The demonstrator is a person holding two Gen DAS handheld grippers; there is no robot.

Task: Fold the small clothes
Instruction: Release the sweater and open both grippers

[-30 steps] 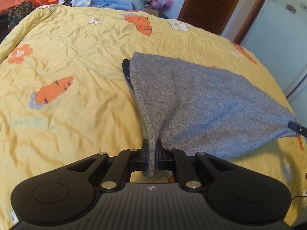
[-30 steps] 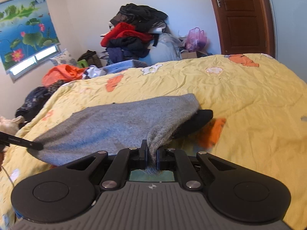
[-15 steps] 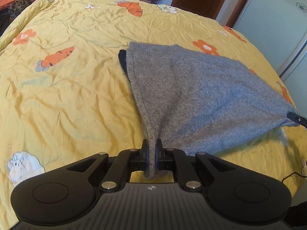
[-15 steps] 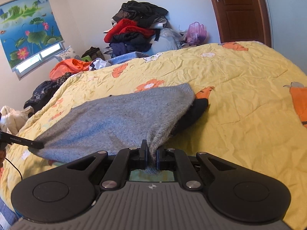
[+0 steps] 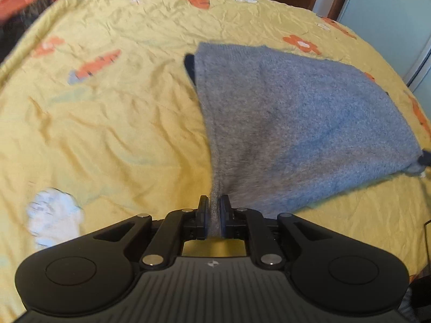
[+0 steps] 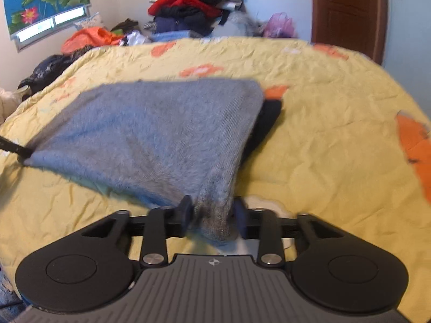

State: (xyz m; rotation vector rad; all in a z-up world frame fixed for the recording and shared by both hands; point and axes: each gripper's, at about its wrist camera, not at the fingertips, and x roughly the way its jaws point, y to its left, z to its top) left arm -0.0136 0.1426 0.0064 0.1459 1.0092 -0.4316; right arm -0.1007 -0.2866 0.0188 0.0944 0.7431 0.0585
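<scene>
Between the pads of the left claw [image 5: 214,219] sits one near corner of the grey knit garment [image 5: 296,123]; the pads are almost together and pinch that narrow twist of cloth. The right claw [image 6: 212,219] has just been opening: its jaws stand apart with the other near corner bunched loosely between them, and the blur hides whether either pad presses on it. Ahead of both claws the garment slopes down and away onto the yellow quilt [image 5: 107,123], its far edge resting there over a dark piece [image 6: 266,123] that pokes out beyond it.

The step in hand looks like laying the folded half down and letting go. To do it well, the right corner should drop onto the quilt, square with the far edge, before that claw backs off straight along its own line, so the knit does not catch on a pad. The left claw should lower its corner to the same level before parting, or the fold will skew toward it.
</scene>
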